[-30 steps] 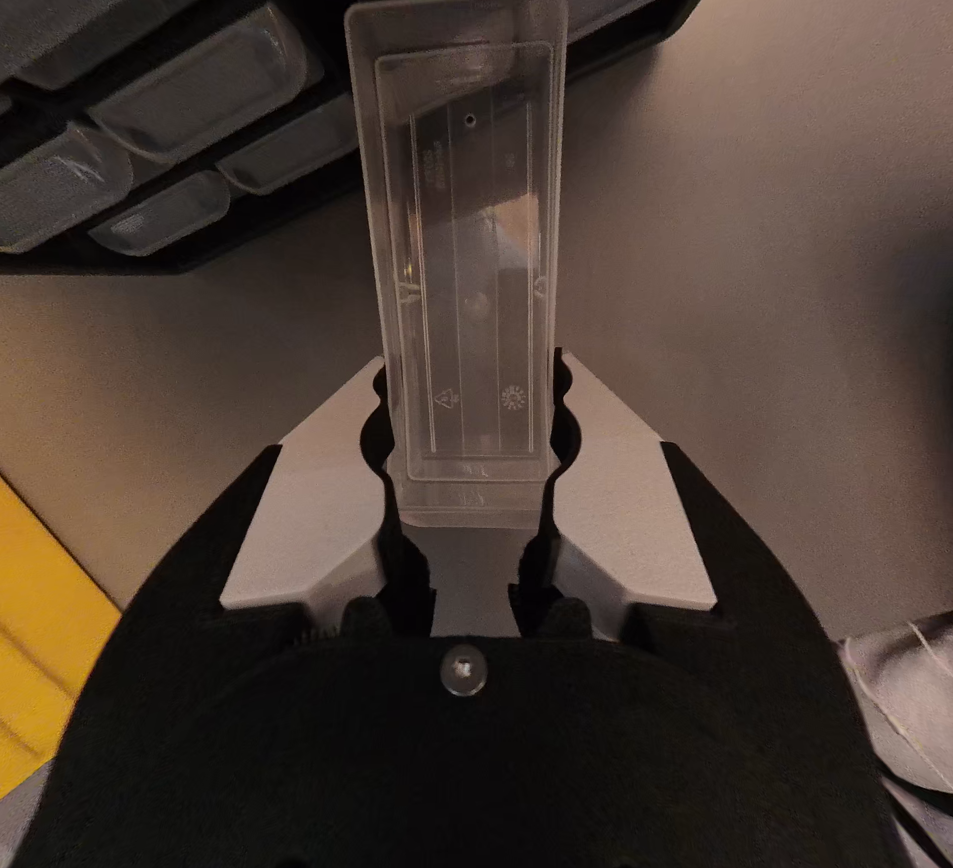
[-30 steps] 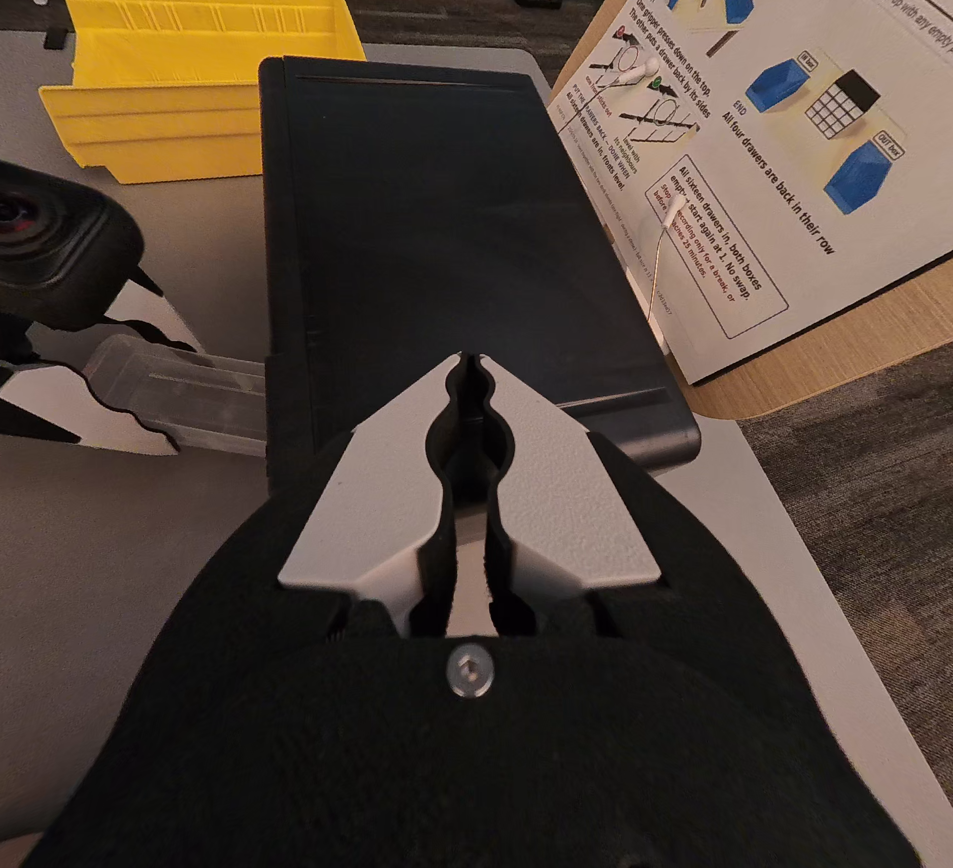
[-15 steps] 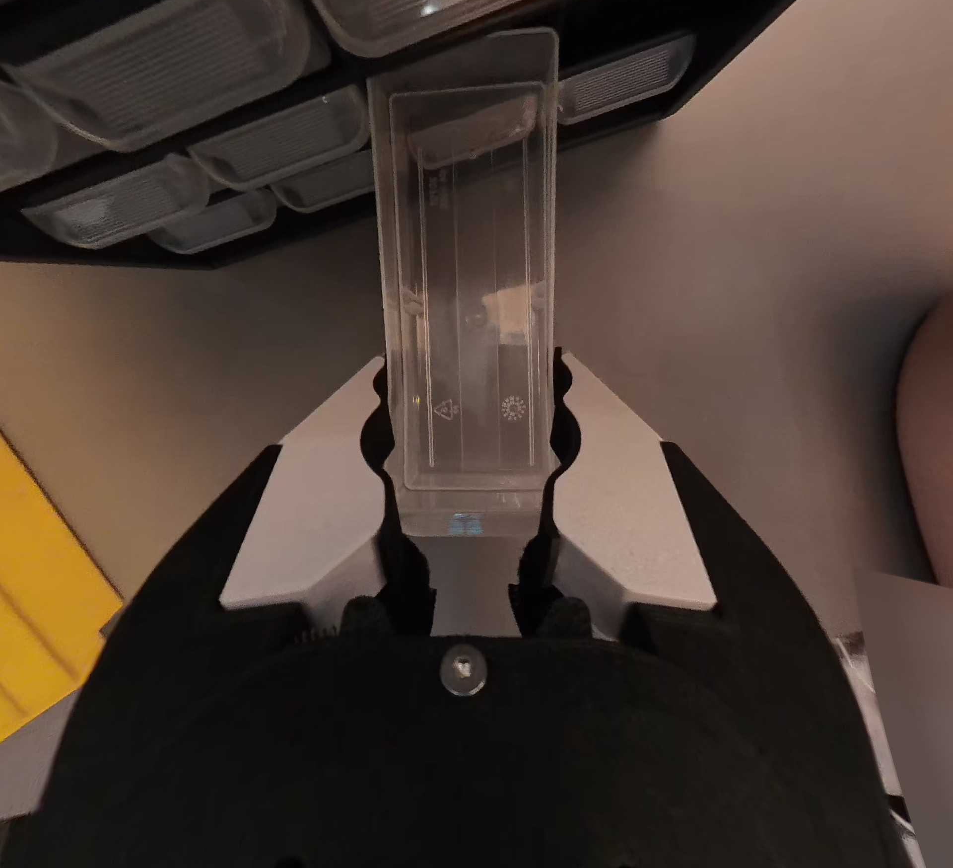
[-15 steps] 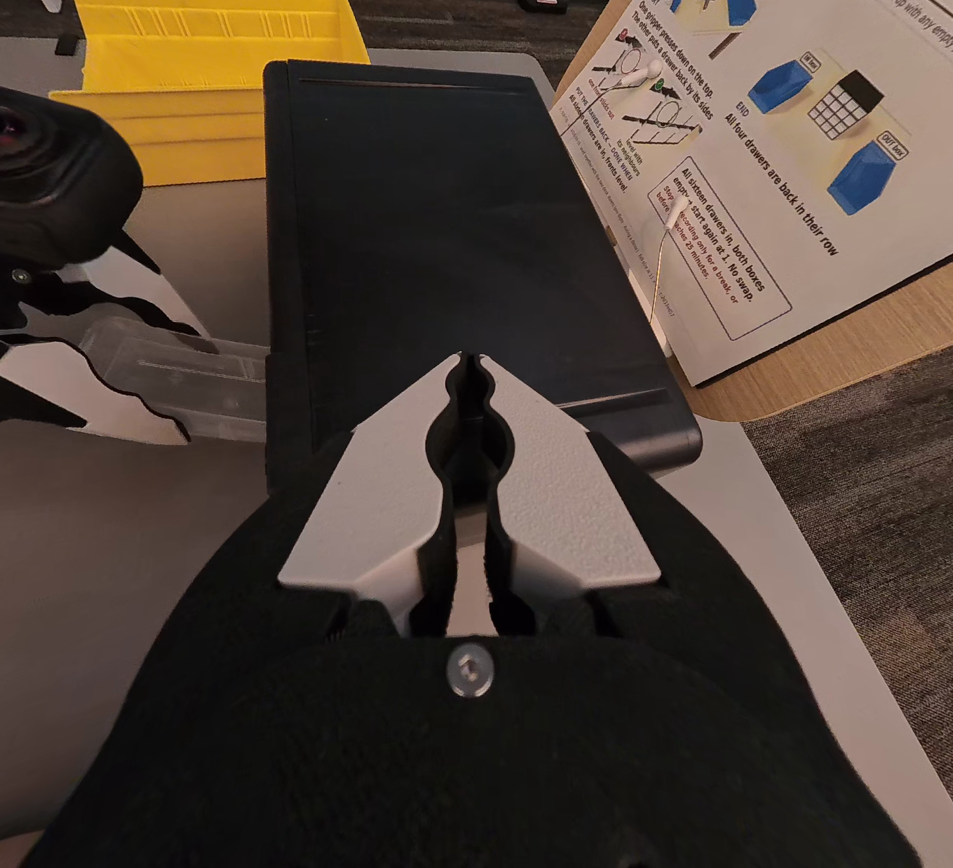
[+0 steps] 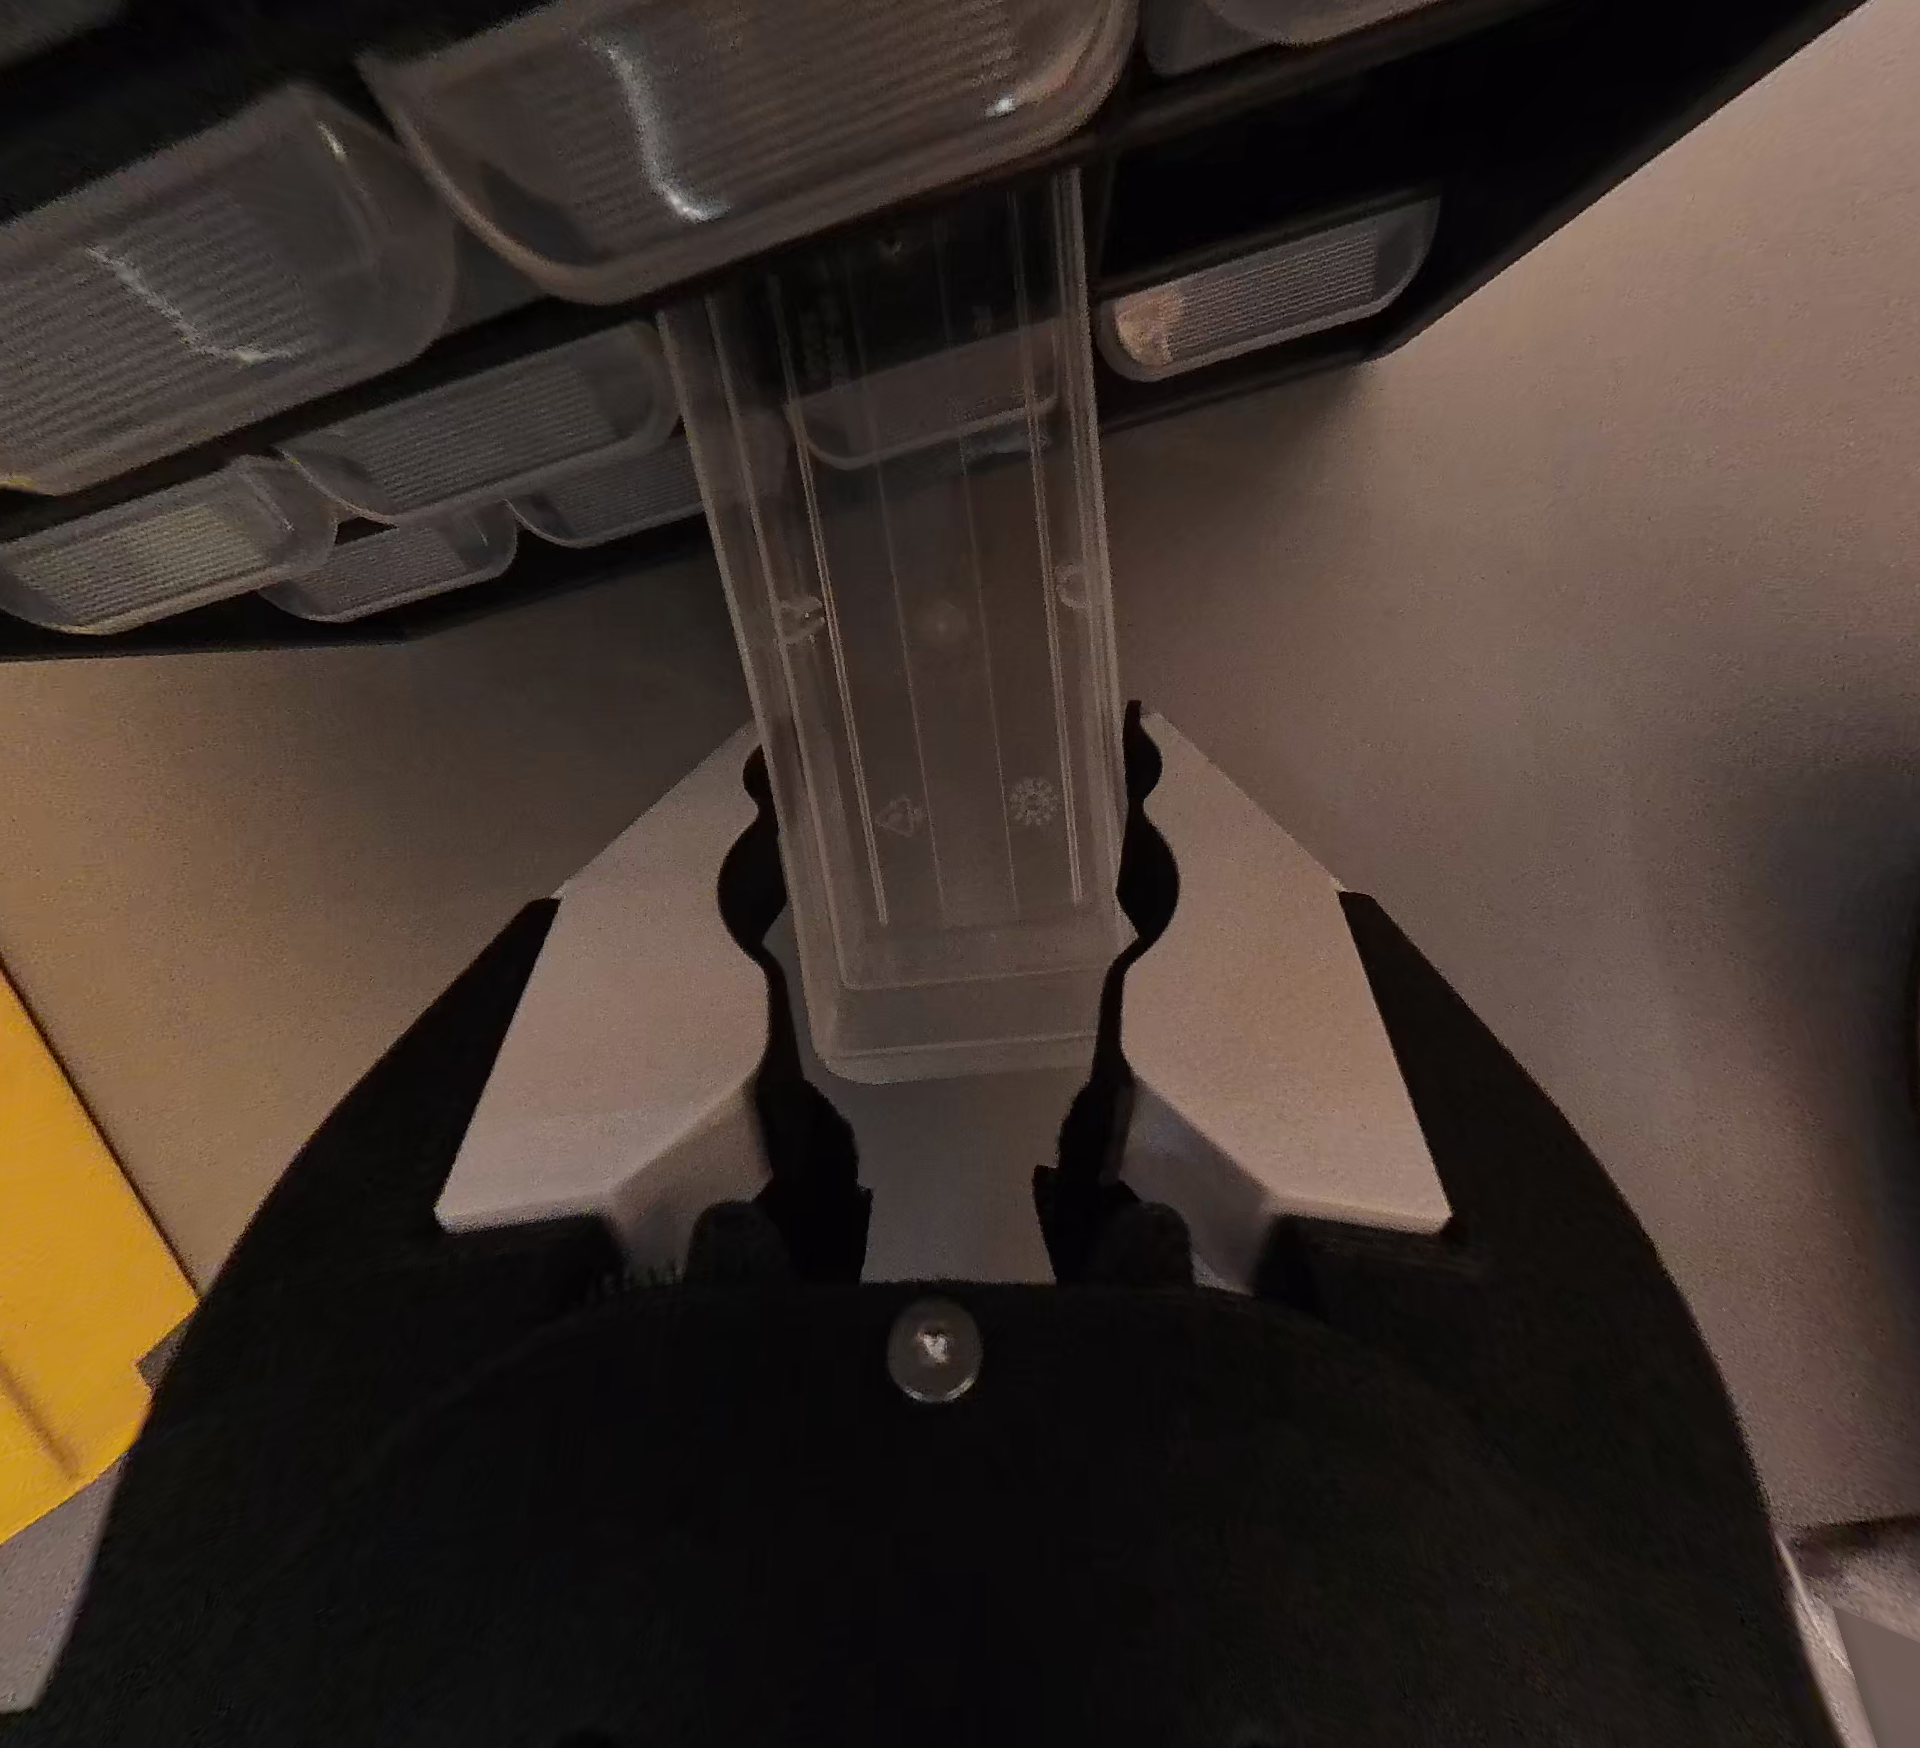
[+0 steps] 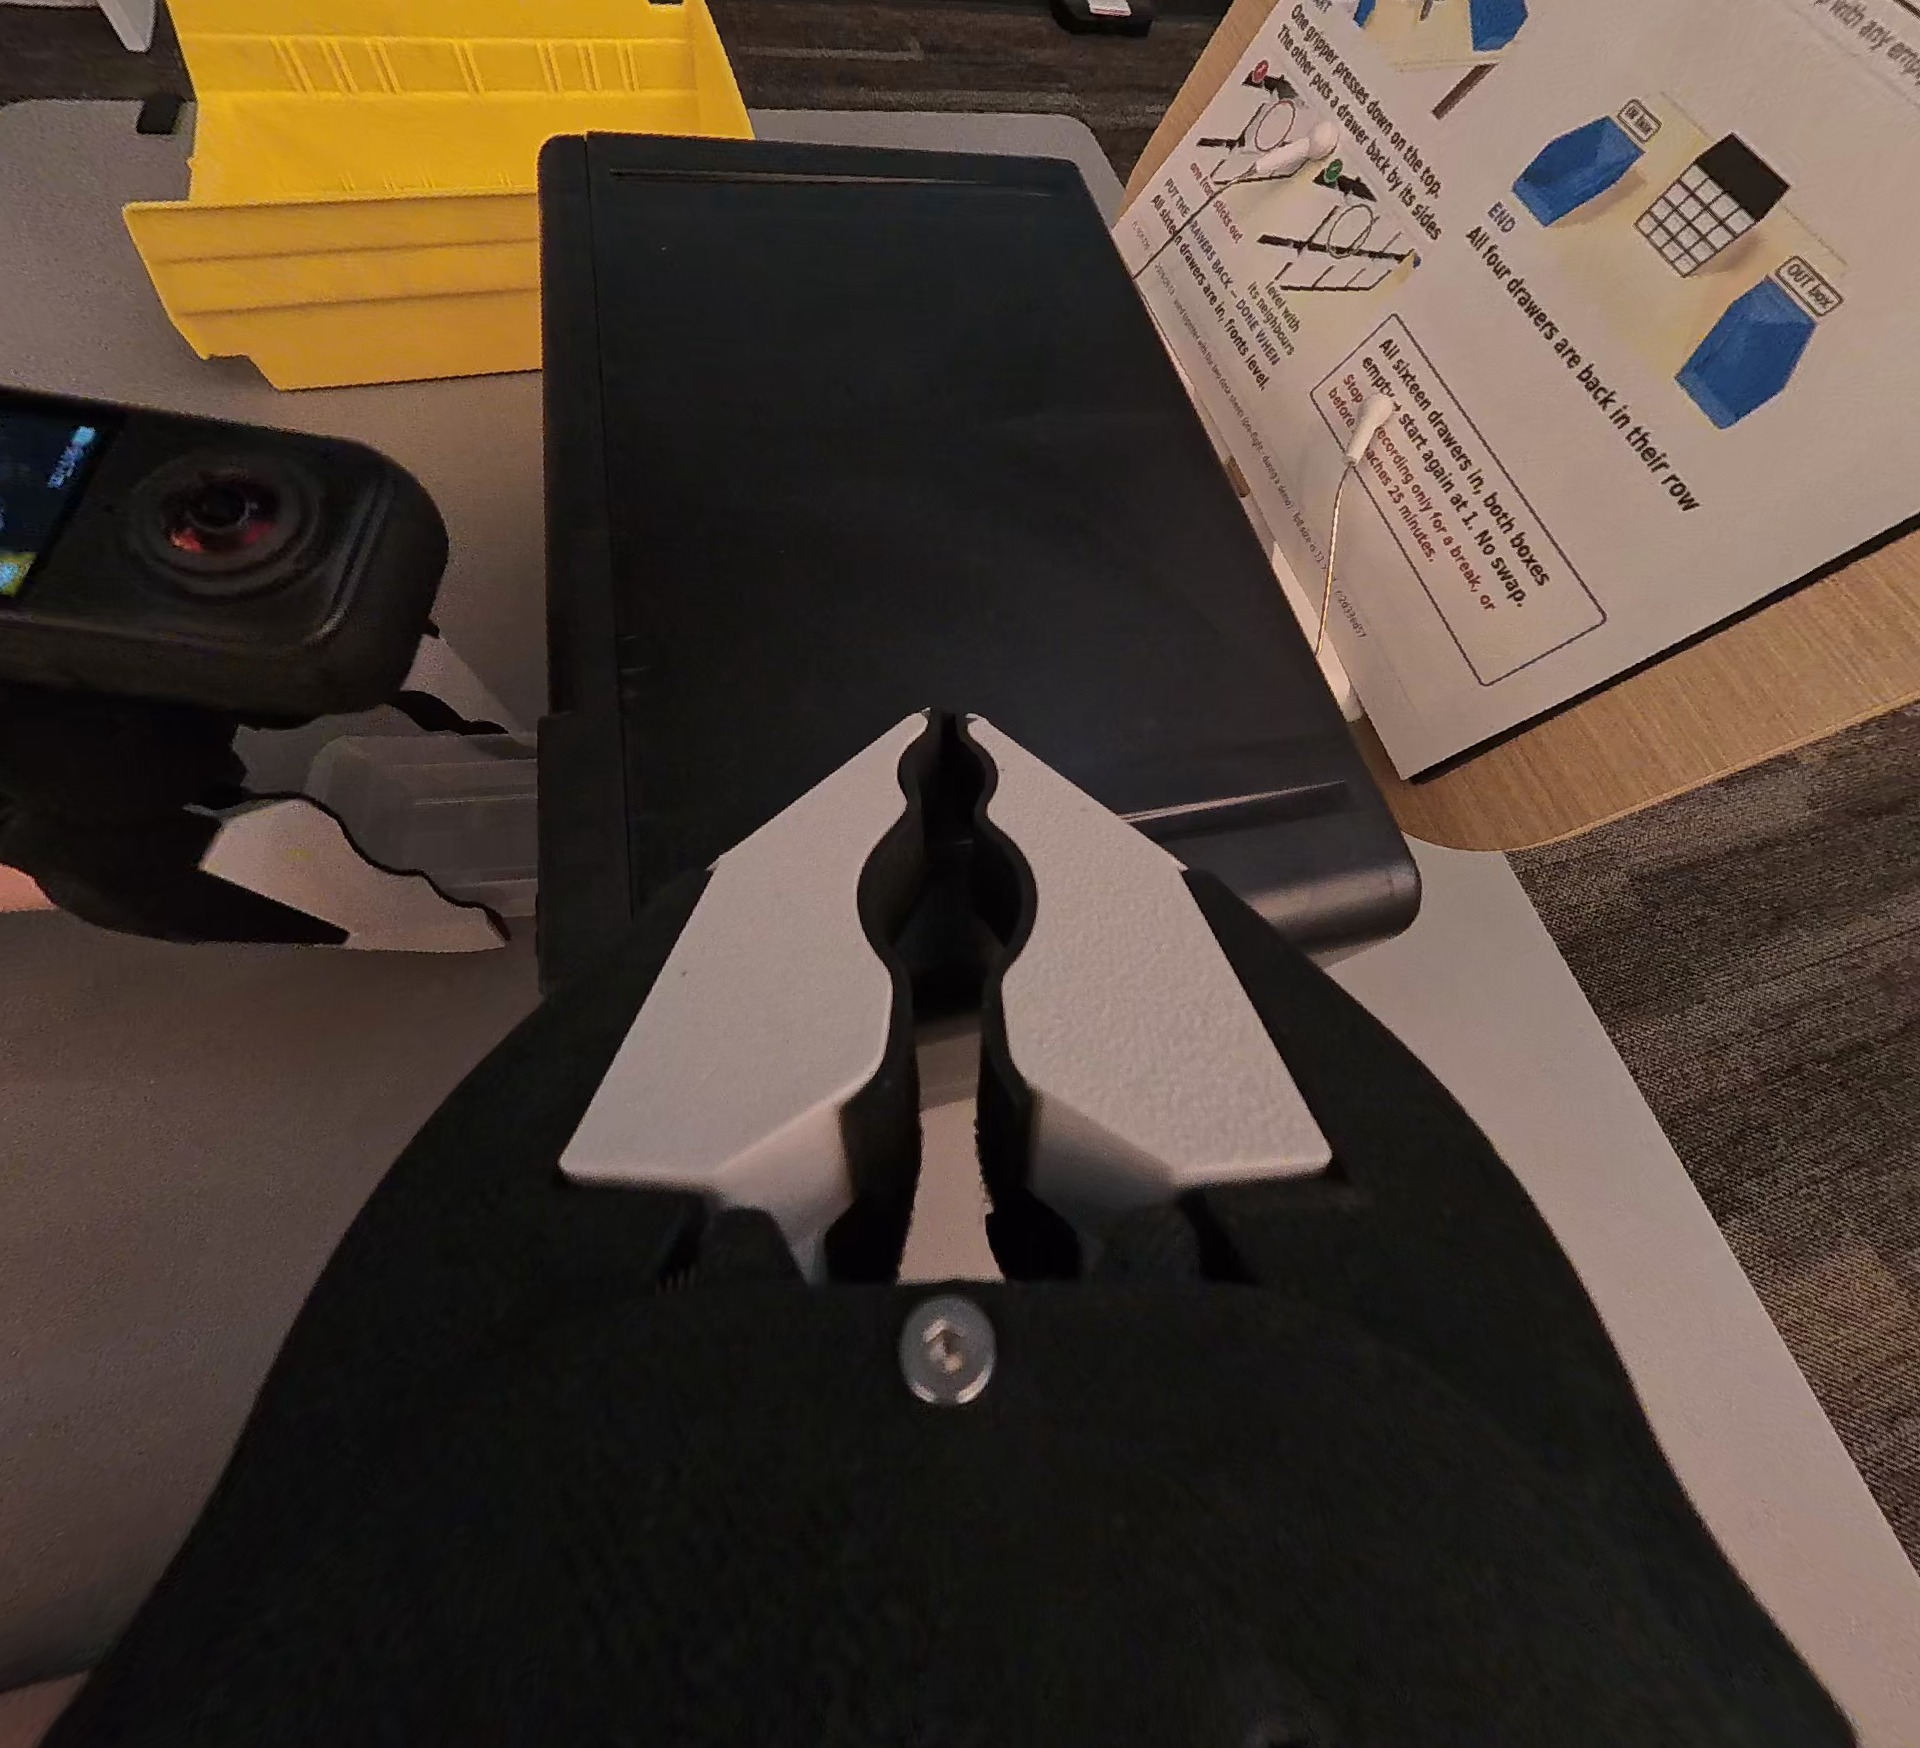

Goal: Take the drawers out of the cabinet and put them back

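**Seating a Drawer in Its Slot**

The clear drawer (image 5: 935,763) sits partly inside the black cabinet (image 6: 935,472), its far end hidden in a slot under an upper drawer front (image 5: 748,88); its near end projects toward the table (image 5: 1455,659). The left gripper (image 5: 940,867) clamps the drawer by its long side walls, fingers closed only to drawer width. The right gripper (image 6: 945,732) holds nothing; its tips nearly meet above the cabinet top, though contact with it cannot be confirmed.

Judged procedure: keep the drawer level and parallel with the slot walls, then push straight in. Any yaw may jam a side wall. Brace the cabinet from above so it does not slide. Release once the front aligns with neighbouring fronts (image 5: 1268,296). A yellow bin (image 6: 436,181) stands behind the cabinet.
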`<state>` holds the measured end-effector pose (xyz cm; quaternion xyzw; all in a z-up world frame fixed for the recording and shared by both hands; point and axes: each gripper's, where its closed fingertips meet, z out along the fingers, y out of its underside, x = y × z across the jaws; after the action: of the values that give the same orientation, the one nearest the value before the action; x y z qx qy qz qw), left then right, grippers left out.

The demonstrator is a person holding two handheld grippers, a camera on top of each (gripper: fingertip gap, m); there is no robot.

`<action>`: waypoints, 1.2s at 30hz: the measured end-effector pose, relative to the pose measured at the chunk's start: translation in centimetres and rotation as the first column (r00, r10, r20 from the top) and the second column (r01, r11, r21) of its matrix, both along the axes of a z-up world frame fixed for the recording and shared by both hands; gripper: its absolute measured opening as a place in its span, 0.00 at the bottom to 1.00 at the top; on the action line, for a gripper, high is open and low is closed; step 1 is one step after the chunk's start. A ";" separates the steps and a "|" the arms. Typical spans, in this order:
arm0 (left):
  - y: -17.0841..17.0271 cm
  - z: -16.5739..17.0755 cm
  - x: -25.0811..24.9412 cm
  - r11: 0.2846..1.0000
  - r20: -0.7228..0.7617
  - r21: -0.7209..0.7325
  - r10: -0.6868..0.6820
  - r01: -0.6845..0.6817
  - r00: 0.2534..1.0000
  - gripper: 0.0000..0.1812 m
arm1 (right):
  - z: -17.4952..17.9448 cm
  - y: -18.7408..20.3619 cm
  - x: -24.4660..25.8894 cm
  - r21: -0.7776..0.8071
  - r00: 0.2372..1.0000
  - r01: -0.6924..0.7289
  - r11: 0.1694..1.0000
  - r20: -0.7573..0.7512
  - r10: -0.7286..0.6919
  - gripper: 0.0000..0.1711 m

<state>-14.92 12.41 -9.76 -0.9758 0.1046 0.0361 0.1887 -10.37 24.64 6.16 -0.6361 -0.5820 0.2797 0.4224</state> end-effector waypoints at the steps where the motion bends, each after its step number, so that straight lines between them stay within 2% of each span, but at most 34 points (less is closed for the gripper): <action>1: 0.1 0.1 0.0 1.000 0.014 0.002 0.005 -0.005 1.000 0.35 | 0.0 0.0 0.0 -0.001 1.000 -0.001 1.000 -0.001 0.001 0.00; 8: 2.3 0.1 0.4 0.998 0.008 0.061 0.007 -0.008 1.000 0.37 | 0.0 0.0 0.0 -0.004 1.000 -0.003 1.000 -0.002 0.003 0.00; 13: 2.2 0.2 0.9 0.989 0.007 0.136 -0.054 0.053 0.999 0.42 | 0.0 0.0 0.0 -0.003 1.000 -0.006 1.000 -0.003 0.006 0.00; 17: 1.7 1.8 1.1 0.970 0.042 0.228 -0.093 0.081 0.995 0.46 | 0.0 0.0 0.0 -0.012 1.000 -0.009 1.000 -0.009 0.009 0.00; 21: 0.6 4.9 0.6 0.926 0.026 0.357 -0.145 0.127 0.989 0.48 | 0.0 0.0 0.0 -0.011 1.000 -0.008 1.000 -0.009 0.008 0.00; 24: -0.9 7.4 0.6 0.834 -0.055 0.499 -0.239 0.234 0.969 0.48 | 0.0 0.0 0.0 -0.011 1.000 -0.008 1.000 -0.010 0.008 0.00; 25: -1.7 7.8 0.6 0.794 -0.097 0.541 -0.269 0.278 0.958 0.46 | 0.0 0.0 0.0 -0.011 1.000 -0.009 1.000 -0.010 0.008 0.00; 28: -4.2 8.1 1.0 0.619 -0.276 0.648 -0.352 0.443 0.895 0.23 | 0.0 0.0 0.0 -0.010 1.000 -0.008 1.000 -0.008 0.007 0.00; 30: -5.6 7.3 1.1 0.507 -0.420 0.677 -0.330 0.534 0.845 0.07 | 0.0 0.0 0.0 -0.004 1.000 -0.006 1.000 -0.006 0.006 0.00; 31: -6.1 6.5 1.1 0.479 -0.497 0.652 -0.314 0.587 0.809 0.00 | 0.0 0.0 0.0 -0.004 1.000 -0.005 1.000 -0.006 0.005 0.00; 34: -6.3 3.4 1.1 0.480 -0.652 0.527 -0.301 0.701 0.696 0.00 | 0.0 0.0 0.0 -0.009 1.000 -0.005 1.000 -0.009 0.005 0.00; 36: -6.0 2.4 0.9 0.496 -0.682 0.492 -0.292 0.716 0.671 0.00 | 0.0 0.0 0.0 -0.015 1.000 -0.006 1.000 -0.012 0.006 0.00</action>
<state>-14.04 6.42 -7.39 -0.6862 0.4207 0.2733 0.5267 -10.35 24.63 6.16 -0.6359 -0.5792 0.2890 0.4203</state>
